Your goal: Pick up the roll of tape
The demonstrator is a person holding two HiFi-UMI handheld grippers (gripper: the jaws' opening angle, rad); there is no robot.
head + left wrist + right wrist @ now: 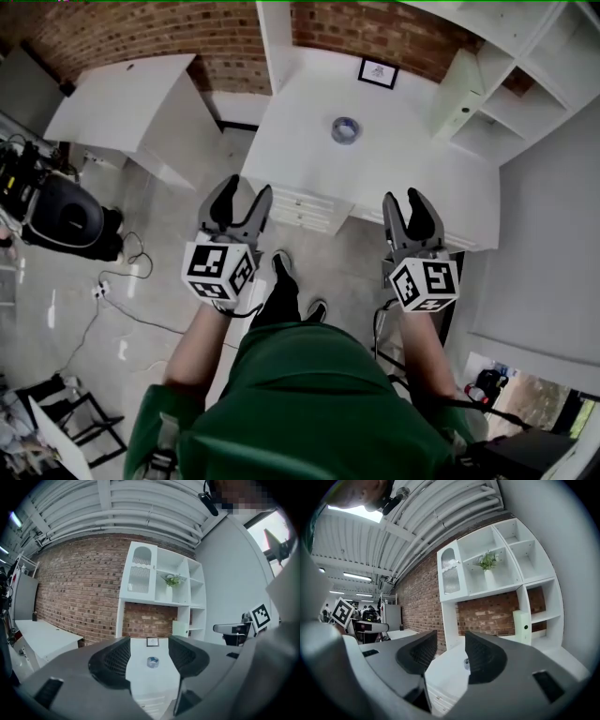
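A grey roll of tape lies flat on the white desk, toward its back. In the left gripper view the tape shows far off between the jaws. The right gripper view catches only an edge of the tape beside the right jaw. My left gripper is open and empty, held in the air short of the desk's front edge. My right gripper is also open and empty, over the desk's front right part, well short of the tape.
A small framed picture stands at the back of the desk against the brick wall. White shelving rises at the right. Drawers face me under the desktop. Another white table stands at the left; a black case and cables lie on the floor.
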